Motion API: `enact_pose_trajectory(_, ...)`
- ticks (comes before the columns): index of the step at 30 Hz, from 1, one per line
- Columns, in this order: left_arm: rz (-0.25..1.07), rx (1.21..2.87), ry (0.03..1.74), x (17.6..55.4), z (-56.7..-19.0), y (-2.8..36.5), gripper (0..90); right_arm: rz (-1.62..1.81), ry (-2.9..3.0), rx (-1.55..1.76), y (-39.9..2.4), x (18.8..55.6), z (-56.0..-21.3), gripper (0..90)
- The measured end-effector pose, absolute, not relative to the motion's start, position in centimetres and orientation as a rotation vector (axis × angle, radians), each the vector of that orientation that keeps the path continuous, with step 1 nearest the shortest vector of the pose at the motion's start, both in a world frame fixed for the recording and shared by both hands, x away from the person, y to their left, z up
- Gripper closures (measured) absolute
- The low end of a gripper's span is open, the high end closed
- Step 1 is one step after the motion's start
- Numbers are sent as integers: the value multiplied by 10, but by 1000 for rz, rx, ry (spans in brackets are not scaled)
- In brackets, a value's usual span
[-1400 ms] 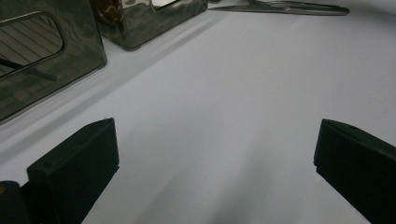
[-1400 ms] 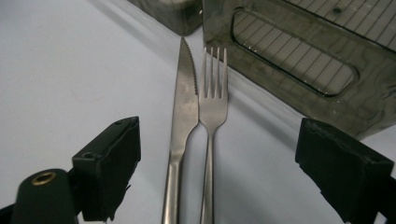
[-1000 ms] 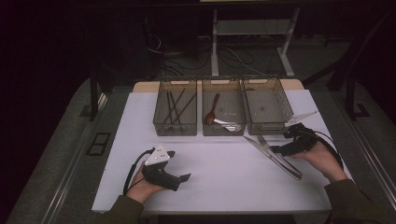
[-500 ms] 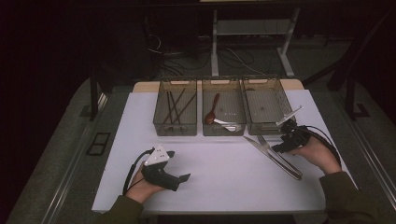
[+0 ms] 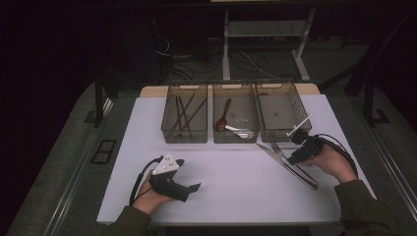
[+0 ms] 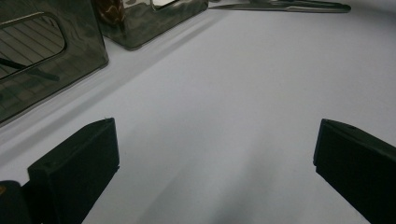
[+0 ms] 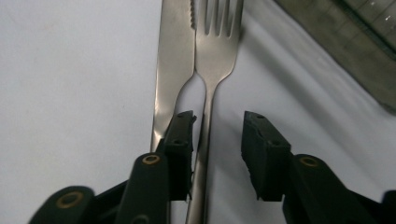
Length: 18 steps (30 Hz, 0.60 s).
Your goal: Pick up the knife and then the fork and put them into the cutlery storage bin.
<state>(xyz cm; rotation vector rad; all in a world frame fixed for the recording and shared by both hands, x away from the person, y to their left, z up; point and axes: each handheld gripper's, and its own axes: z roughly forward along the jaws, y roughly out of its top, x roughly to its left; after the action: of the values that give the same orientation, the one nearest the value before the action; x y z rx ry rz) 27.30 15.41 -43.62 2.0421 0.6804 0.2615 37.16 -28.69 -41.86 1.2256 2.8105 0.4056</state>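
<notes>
A steel fork [image 7: 219, 42] and a steel knife [image 7: 173, 56] lie side by side on the white table top, right of centre. In the high view the fork [image 5: 276, 147] and knife [image 5: 268, 150] sit just in front of the right bin. My right gripper [image 7: 219, 135] is low over them with its jaws astride the fork's handle. The jaws have just been closing. One pad [image 7: 184, 135] sits between knife and fork against the handle; the other stands clear of it. My left gripper [image 5: 188, 174] rests at the front left, jaws wide apart [image 6: 215, 163] with nothing between them.
Three clear bins stand in a row at the back. The left bin [image 5: 184, 138] holds dark chopsticks, the middle bin [image 5: 235, 139] holds spoons, and the right bin [image 5: 275, 137] has nothing visible in it. The white table top [image 5: 236, 196] ends just beyond both forearms.
The right gripper has shifted slightly left and down onto the cutlery, and its jaws have narrowed around the fork's handle. The left gripper has stayed put.
</notes>
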Motion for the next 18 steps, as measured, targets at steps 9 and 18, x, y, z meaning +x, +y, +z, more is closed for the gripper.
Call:
enact_pose_trajectory(9, 263, 2046, 680, 273, -437, 154, 0, 338, 2831, 1192, -281, 371, -422, 743)
enact_pose_trajectory(18, 266, 2047, 682, 273, -436, 154, 0, 274, 2830, 1159, -273, 369, -421, 797)
